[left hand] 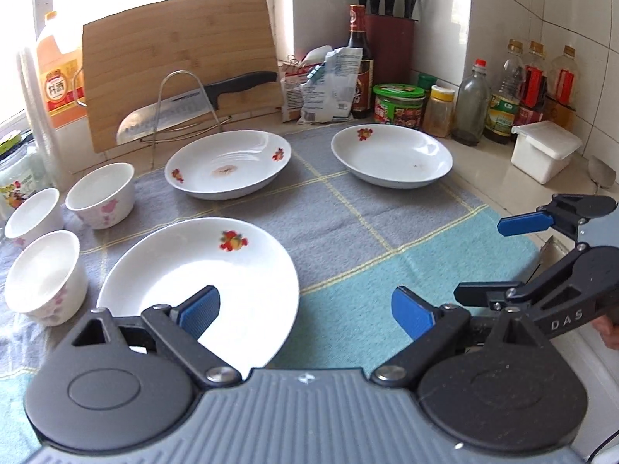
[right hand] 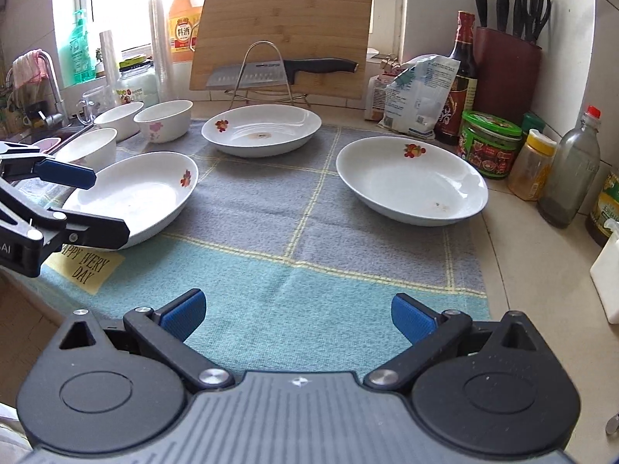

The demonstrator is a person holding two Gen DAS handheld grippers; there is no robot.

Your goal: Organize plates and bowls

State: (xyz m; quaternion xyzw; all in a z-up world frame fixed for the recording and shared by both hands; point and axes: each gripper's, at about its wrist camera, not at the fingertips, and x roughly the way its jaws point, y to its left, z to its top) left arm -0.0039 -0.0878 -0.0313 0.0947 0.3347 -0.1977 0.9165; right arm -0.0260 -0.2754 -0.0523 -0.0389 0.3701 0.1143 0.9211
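Three white flowered plates lie on a checked cloth. In the left wrist view the near plate point(left hand: 201, 266) sits just under my left gripper point(left hand: 305, 305), which is open, its left finger over the plate's rim and nothing between the pads. Beyond it lie the middle plate point(left hand: 228, 164) and the right plate point(left hand: 390, 154). Three white bowls point(left hand: 102, 193) point(left hand: 35, 212) point(left hand: 46, 274) stand at the left. My right gripper point(right hand: 298, 309) hangs open over bare cloth in front of the right plate point(right hand: 410, 179); the left gripper point(right hand: 100, 203) shows at the near plate point(right hand: 135, 197).
A bamboo cutting board point(left hand: 178, 62) and a knife on a wire rack point(left hand: 185, 112) stand behind the plates. Sauce bottles, jars point(left hand: 398, 104), a knife block point(left hand: 390, 38) and a white box point(left hand: 545, 150) line the back right. A sink tap point(right hand: 46, 77) is at the far left.
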